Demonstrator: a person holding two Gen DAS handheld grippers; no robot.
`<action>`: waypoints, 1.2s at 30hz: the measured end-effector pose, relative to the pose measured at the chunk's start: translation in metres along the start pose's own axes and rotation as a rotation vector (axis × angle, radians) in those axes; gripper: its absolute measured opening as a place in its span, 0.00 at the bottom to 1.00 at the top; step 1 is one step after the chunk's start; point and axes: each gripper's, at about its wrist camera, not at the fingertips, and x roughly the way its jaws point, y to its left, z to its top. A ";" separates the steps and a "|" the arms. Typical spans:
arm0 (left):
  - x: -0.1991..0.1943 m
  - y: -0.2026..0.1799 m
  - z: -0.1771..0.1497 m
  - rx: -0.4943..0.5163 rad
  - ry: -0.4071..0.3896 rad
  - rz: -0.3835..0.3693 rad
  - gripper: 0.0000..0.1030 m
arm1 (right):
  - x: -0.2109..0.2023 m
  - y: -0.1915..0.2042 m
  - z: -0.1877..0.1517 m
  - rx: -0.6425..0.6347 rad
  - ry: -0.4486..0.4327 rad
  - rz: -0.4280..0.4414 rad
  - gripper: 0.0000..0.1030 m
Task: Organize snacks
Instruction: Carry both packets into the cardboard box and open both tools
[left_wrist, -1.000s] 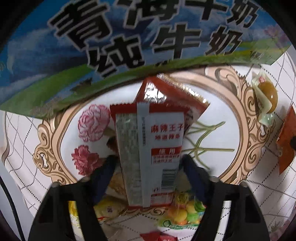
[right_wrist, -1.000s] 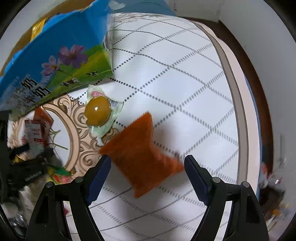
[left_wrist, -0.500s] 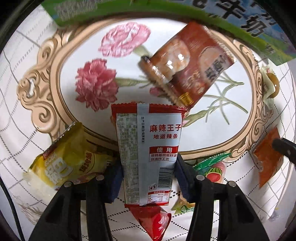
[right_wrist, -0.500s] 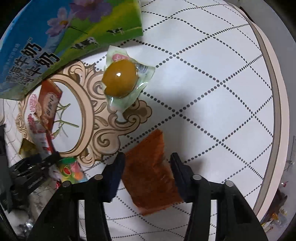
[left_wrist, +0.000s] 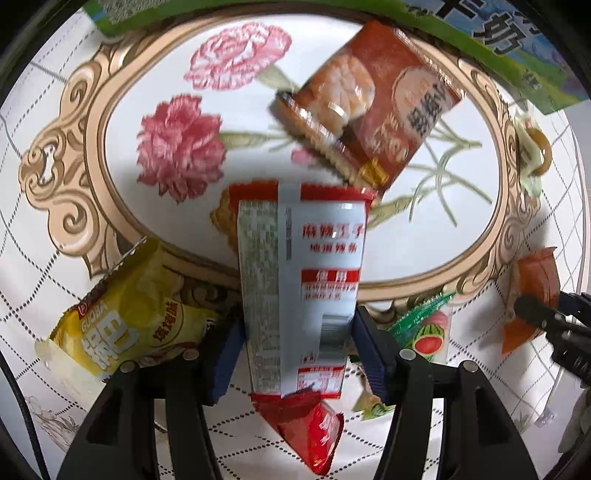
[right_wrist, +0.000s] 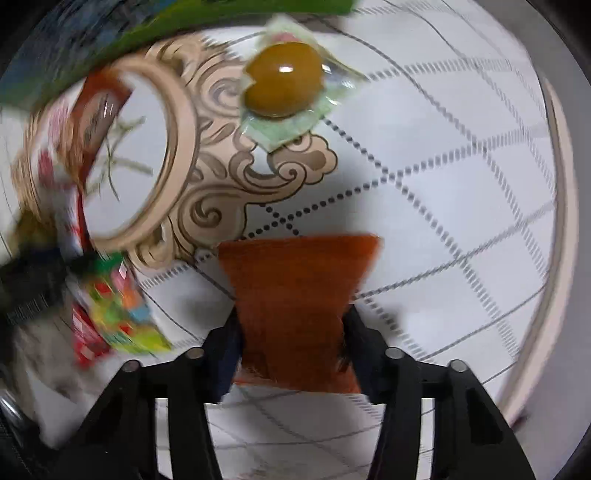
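Gripping a red-and-white snack packet (left_wrist: 301, 291), the left gripper (left_wrist: 299, 350) has its blue pads pressed against both sides of the packet's lower half; the packet stands lengthwise between the fingers, back seam facing the camera, above the tablecloth (left_wrist: 166, 59). Print on it is blurred.

Right gripper (right_wrist: 293, 347) is likewise clamped on an orange packet (right_wrist: 297, 295), pinched at its narrowed middle, the top edge flaring toward 12 o'clock. In the left wrist view this orange packet appears at 3 o'clock, with the right gripper's dark fingers on it.

Around the red-and-white packet, left wrist view:
- brown packet (left_wrist: 373, 99) at 1 o'clock, lying tilted on the white oval of the cloth pattern;
- yellow packet (left_wrist: 125, 321) at 8 o'clock, across the gold scroll border;
- red packet (left_wrist: 314, 439) at 6 o'clock, partly under the held packet;
- green watermelon-print packet (left_wrist: 424, 328) at 4 o'clock, just beside the right pad.

Right wrist view: wrapped brown egg (right_wrist: 284, 79) at 12 o'clock, resting on the scroll border, apart from the orange packet. Blue-and-green carton (left_wrist: 517, 51) runs along the top edge of both views. Left half of the right wrist view is motion-blurred.
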 end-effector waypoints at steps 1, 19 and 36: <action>0.002 0.000 -0.004 0.010 0.000 0.006 0.54 | 0.000 -0.003 -0.001 0.028 -0.007 0.026 0.52; -0.047 -0.004 -0.038 -0.008 -0.116 -0.010 0.41 | -0.023 0.007 -0.030 0.110 -0.106 0.102 0.44; -0.248 -0.041 0.070 0.065 -0.381 -0.213 0.41 | -0.228 0.059 0.075 -0.020 -0.437 0.209 0.44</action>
